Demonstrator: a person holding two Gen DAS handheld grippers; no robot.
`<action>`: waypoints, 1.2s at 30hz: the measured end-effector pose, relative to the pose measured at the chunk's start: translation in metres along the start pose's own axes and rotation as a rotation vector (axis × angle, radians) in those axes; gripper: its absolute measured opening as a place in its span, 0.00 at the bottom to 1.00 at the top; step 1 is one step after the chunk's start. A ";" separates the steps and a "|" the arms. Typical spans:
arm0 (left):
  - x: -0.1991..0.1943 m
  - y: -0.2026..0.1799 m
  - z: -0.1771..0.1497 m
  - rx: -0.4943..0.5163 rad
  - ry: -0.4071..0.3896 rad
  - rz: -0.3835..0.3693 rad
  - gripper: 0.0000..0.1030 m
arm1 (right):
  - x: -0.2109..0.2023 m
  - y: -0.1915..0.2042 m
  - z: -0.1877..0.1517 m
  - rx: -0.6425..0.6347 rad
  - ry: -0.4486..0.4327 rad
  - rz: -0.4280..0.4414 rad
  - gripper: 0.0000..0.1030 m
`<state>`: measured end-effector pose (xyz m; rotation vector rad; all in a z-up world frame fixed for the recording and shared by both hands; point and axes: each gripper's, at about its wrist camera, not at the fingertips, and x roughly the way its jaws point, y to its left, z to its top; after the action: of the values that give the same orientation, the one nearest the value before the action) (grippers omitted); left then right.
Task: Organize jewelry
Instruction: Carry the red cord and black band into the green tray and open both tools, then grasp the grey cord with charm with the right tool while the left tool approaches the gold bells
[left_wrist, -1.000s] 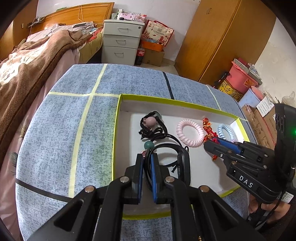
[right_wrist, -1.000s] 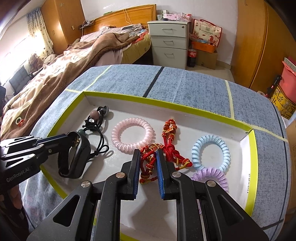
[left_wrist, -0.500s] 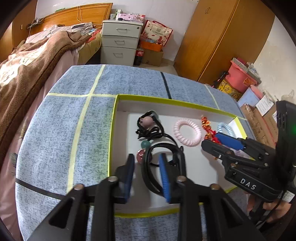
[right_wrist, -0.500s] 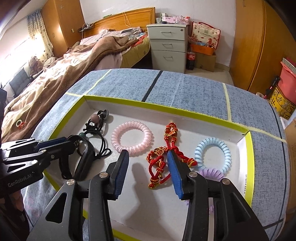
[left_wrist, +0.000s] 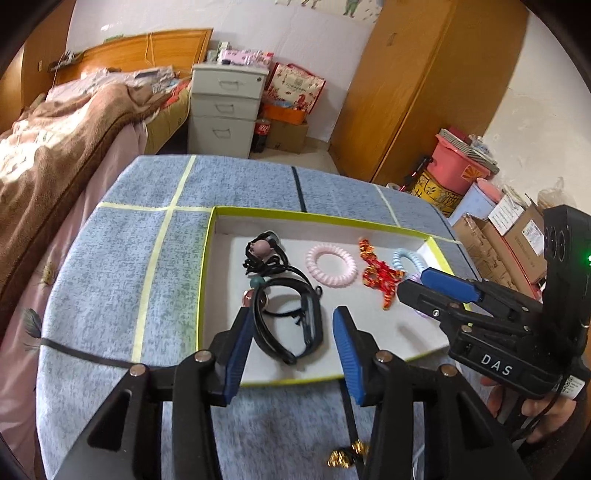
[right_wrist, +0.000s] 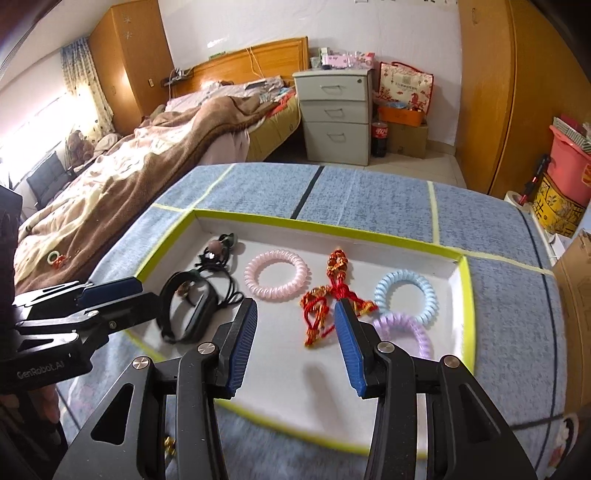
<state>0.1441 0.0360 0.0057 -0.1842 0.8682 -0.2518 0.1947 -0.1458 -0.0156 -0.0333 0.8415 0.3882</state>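
Observation:
A white tray with a yellow-green rim (left_wrist: 205, 280) (right_wrist: 466, 295) lies on the blue table. In it lie a black band (left_wrist: 309, 325) (right_wrist: 199, 314), a black cord with beads (left_wrist: 263, 254) (right_wrist: 218, 251), a pink coil ring (left_wrist: 331, 264) (right_wrist: 276, 273), a red and gold knotted cord (left_wrist: 380, 275) (right_wrist: 332, 291), a blue coil ring (right_wrist: 406, 295) and a purple coil ring (right_wrist: 406, 332). My left gripper (left_wrist: 293, 325) is open and empty above the tray's near edge, with the black band just ahead of it. My right gripper (right_wrist: 293, 319) is open and empty, near the red cord.
A small gold item (left_wrist: 347, 456) lies on the table in front of the tray, under my left gripper. A bed (right_wrist: 129, 166) stands to the left of the table, drawers (right_wrist: 334, 114) behind it, a wardrobe and boxes (left_wrist: 509, 236) to the right.
Both grippers opened and pulled back and up from the tray. The left let go of the black band, the right let go of the red cord; both items now lie in the tray.

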 end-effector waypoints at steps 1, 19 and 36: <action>-0.003 -0.001 -0.003 0.007 -0.002 0.007 0.46 | -0.004 0.001 -0.002 -0.001 -0.003 -0.004 0.43; -0.044 -0.009 -0.063 0.031 -0.017 -0.021 0.47 | -0.067 0.018 -0.090 0.076 0.006 -0.024 0.43; -0.050 0.006 -0.094 0.027 0.019 -0.040 0.49 | -0.052 0.044 -0.136 0.043 0.102 -0.113 0.43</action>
<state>0.0419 0.0509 -0.0187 -0.1742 0.8800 -0.3027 0.0502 -0.1461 -0.0627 -0.0610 0.9440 0.2637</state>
